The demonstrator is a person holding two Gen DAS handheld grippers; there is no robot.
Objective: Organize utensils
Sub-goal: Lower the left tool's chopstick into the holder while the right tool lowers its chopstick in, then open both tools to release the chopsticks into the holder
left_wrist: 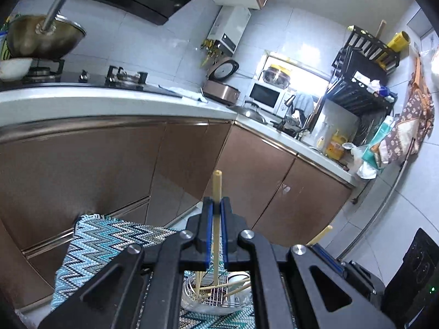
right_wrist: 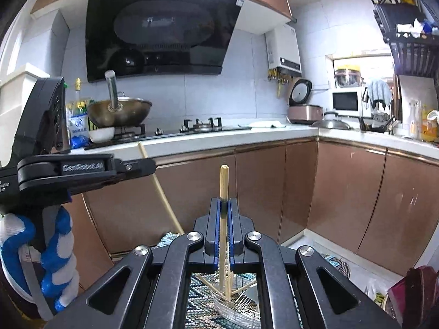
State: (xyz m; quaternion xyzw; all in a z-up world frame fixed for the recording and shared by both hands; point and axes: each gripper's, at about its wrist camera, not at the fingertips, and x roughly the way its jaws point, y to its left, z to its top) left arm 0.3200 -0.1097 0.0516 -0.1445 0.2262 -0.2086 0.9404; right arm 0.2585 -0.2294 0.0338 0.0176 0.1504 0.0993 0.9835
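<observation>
My left gripper (left_wrist: 216, 205) is shut on a pale wooden chopstick (left_wrist: 217, 189) that stands upright between its blue pads, its lower end over a clear glass bowl (left_wrist: 192, 305) holding a wire rack and several chopsticks. My right gripper (right_wrist: 224, 205) is shut on another wooden chopstick (right_wrist: 224, 181), also upright, above the same glass bowl (right_wrist: 223, 308). The left gripper also shows in the right wrist view (right_wrist: 148, 166), at the left, with its chopstick (right_wrist: 162, 192) slanting down. A second stick end (left_wrist: 321, 234) pokes out at the right of the left wrist view.
The bowl sits on a blue zigzag woven mat (left_wrist: 96, 244). Brown cabinet doors (right_wrist: 260, 189) run under a white L-shaped counter (right_wrist: 214, 139) with a gas hob, a wok (right_wrist: 119, 112), a rice cooker (right_wrist: 303, 109) and a sink area. A dark red object (right_wrist: 419, 293) is at lower right.
</observation>
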